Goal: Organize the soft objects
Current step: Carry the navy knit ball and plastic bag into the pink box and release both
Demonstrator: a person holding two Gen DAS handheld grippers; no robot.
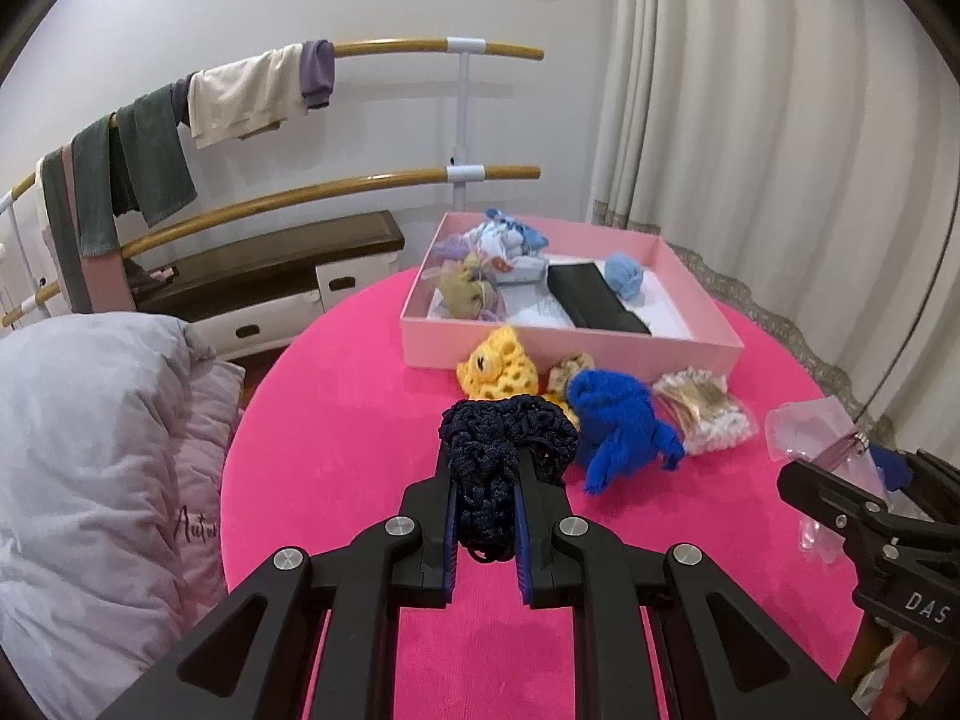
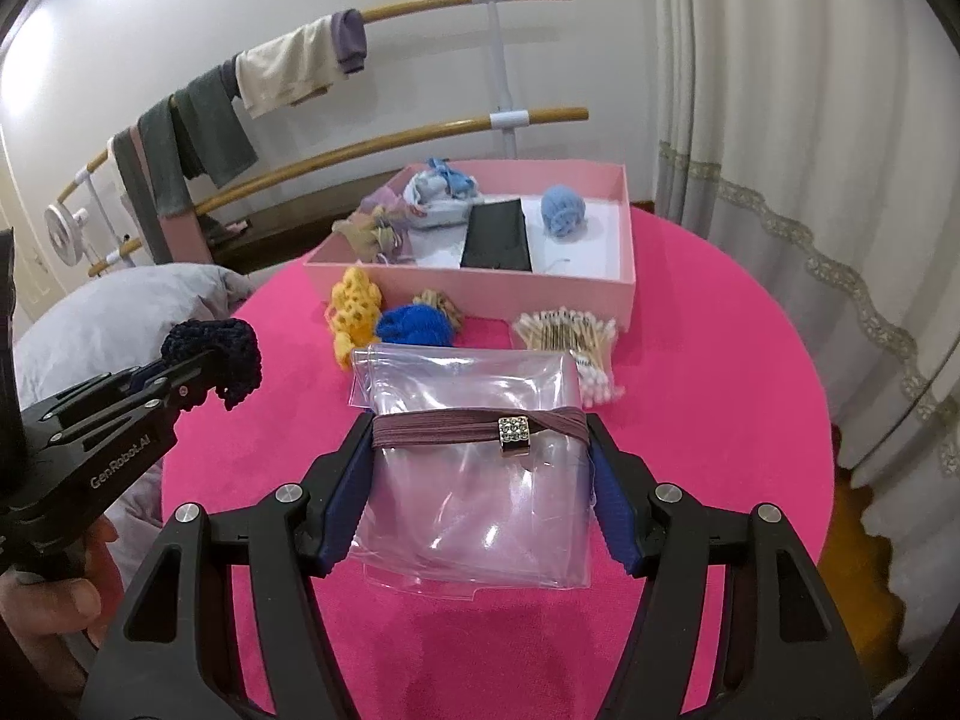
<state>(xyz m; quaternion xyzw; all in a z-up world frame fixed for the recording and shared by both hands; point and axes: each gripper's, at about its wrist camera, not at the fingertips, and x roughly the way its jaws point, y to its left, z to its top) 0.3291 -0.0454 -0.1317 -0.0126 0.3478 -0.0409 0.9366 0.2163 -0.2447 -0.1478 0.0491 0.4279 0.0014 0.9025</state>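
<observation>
Clamped between the left gripper's (image 1: 485, 480) narrow fingers (image 1: 435, 516) is a navy crocheted scrunchie (image 1: 504, 438), its bulk bunched just past the fingertips above the pink tablecloth (image 1: 336, 420). Just beyond and right of the fingers lies a royal-blue knit piece (image 1: 618, 426), with a yellow crocheted piece (image 1: 498, 369) ahead and a packet of cotton swabs (image 1: 702, 414) further right. Well ahead stands the pink box (image 1: 570, 354), holding a light-blue yarn ball (image 1: 624, 276), a black pouch (image 1: 594, 303) and a heap of pale scrunchies (image 1: 480, 276). At the far right edge the right gripper (image 1: 840, 498) shows side-on beside clear plastic.

From the right wrist, the right gripper's (image 2: 480, 438) fingers (image 2: 612, 492) stand wide, stretching a mauve hair band (image 2: 468, 423) with a rhinestone charm around both tips; a clear plastic bag (image 2: 474, 480) lies between and beneath them. Whether the band wraps the bag cannot be told. Left of the fingers, the left gripper (image 2: 198, 378) holds the navy scrunchie (image 2: 222, 354) aloft. Ahead lie the royal-blue piece (image 2: 414, 324), yellow piece (image 2: 354, 312), swabs (image 2: 570, 330) and pink box (image 2: 480, 294).
</observation>
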